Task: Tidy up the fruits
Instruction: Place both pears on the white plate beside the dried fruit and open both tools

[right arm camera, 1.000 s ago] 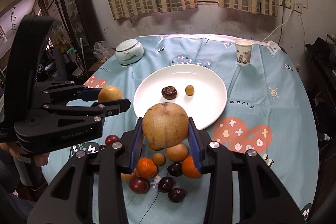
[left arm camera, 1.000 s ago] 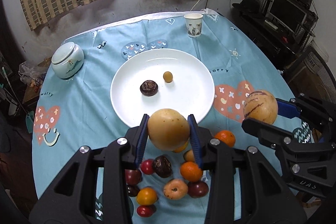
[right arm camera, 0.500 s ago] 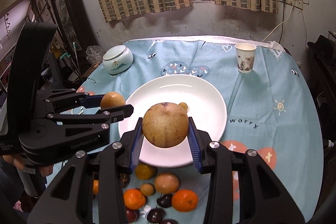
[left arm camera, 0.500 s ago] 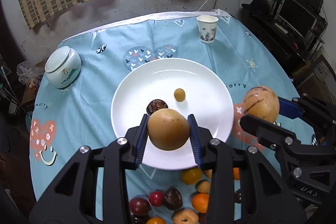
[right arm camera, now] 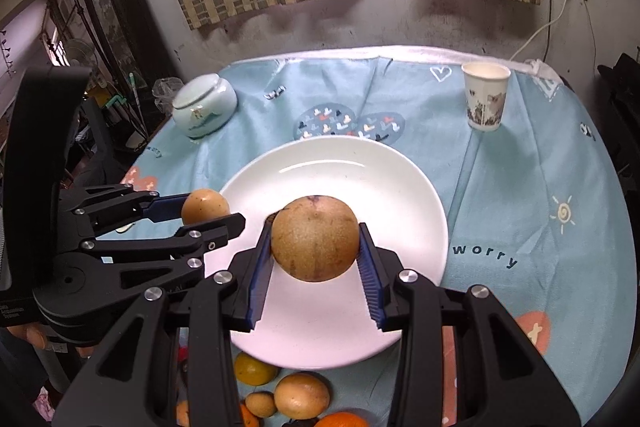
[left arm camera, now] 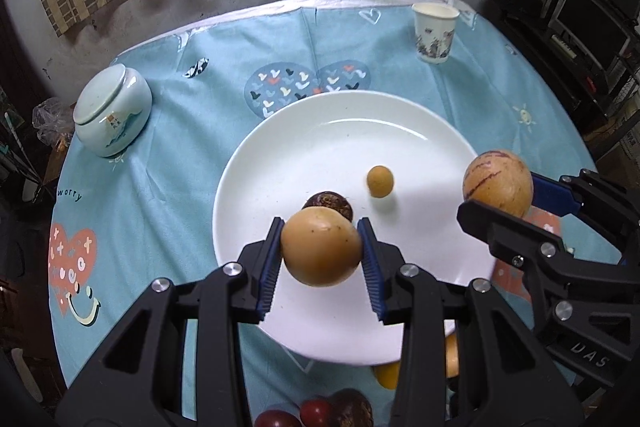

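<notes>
My left gripper [left arm camera: 320, 253] is shut on a smooth yellow-brown fruit [left arm camera: 320, 251] above the near half of the white plate [left arm camera: 432, 131]. My right gripper [right arm camera: 315, 241] is shut on a bigger tan fruit with purple streaks [right arm camera: 315, 238], also over the plate [right arm camera: 416, 187]. Each gripper shows in the other's view: the right gripper [left arm camera: 498, 189] with its striped fruit [left arm camera: 497, 181] at the plate's right rim, the left gripper [right arm camera: 206, 213] with its fruit [right arm camera: 205, 205] at the left rim. On the plate lie a dark brown fruit [left arm camera: 330, 202] and a small yellow one [left arm camera: 380, 181].
Several loose fruits [right arm camera: 301, 395] lie on the blue cloth in front of the plate: oranges, yellow ones, dark red ones [left arm camera: 316, 411]. A pale lidded jar [left arm camera: 112, 115] stands at the back left, a paper cup [left arm camera: 434, 33] at the back right. Furniture crowds the table's sides.
Both grippers have carried their fruits forward and down, from above the loose pile to over the plate. The plate now looks larger and the pile has slid to the bottom edge.
</notes>
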`<action>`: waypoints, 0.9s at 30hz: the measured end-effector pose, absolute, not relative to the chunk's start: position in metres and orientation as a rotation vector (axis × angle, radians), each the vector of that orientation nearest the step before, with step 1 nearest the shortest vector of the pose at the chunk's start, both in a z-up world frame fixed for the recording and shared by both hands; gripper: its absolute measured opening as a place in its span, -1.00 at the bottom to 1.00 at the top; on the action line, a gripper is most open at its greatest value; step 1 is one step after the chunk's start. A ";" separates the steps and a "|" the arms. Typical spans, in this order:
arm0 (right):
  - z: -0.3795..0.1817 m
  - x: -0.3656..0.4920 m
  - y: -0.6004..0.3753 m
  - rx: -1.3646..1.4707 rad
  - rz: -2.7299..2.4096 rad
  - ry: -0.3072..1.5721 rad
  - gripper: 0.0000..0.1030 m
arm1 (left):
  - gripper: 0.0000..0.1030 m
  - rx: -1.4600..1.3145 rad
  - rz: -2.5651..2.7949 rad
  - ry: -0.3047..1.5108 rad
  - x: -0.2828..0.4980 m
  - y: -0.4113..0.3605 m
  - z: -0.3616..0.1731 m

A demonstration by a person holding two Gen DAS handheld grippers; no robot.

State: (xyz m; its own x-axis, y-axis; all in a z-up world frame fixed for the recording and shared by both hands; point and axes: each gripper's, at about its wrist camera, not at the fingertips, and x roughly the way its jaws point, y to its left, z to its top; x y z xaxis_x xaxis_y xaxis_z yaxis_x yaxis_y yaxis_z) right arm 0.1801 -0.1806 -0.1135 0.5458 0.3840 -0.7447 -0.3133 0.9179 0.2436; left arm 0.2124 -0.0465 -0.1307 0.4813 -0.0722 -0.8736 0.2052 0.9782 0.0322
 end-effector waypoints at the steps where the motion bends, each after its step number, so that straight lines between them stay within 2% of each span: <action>1: -0.119 0.183 -0.180 0.086 0.408 0.917 -0.21 | -0.27 0.143 -0.163 1.067 0.216 -0.046 -0.136; 11: -0.168 0.215 -0.177 0.090 0.377 1.050 -0.19 | -0.22 0.150 -0.134 1.112 0.235 -0.043 -0.167; 12: -0.169 0.218 -0.176 0.087 0.373 1.057 -0.18 | -0.11 0.152 -0.137 1.105 0.235 -0.043 -0.166; 13: -0.170 0.218 -0.177 0.088 0.369 1.058 -0.17 | 0.10 0.155 -0.135 1.096 0.235 -0.043 -0.165; 14: -0.170 0.219 -0.178 0.097 0.370 1.053 -0.17 | 0.17 0.159 -0.130 1.084 0.234 -0.043 -0.163; 17: -0.166 0.219 -0.182 0.116 0.374 1.037 -0.13 | 0.18 0.167 -0.130 1.059 0.232 -0.044 -0.156; 18: -0.164 0.218 -0.183 0.116 0.371 1.030 -0.06 | 0.16 0.166 -0.131 1.055 0.232 -0.044 -0.155; 19: -0.162 0.218 -0.184 0.118 0.372 1.025 0.18 | 0.17 0.169 -0.126 1.049 0.231 -0.044 -0.152; 20: -0.159 0.215 -0.187 0.130 0.362 1.008 0.28 | 0.17 0.170 -0.128 1.041 0.229 -0.044 -0.150; 27: -0.132 0.196 -0.193 0.153 0.381 0.945 0.31 | 0.18 0.178 -0.132 0.976 0.210 -0.047 -0.118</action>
State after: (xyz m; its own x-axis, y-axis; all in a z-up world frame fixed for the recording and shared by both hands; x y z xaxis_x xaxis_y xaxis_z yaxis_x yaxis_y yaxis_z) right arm 0.1955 -0.1932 -0.1317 0.5251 0.3829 -0.7600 -0.2508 0.9230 0.2917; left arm 0.2102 -0.0470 -0.1179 0.5541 -0.0317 -0.8319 0.1911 0.9774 0.0900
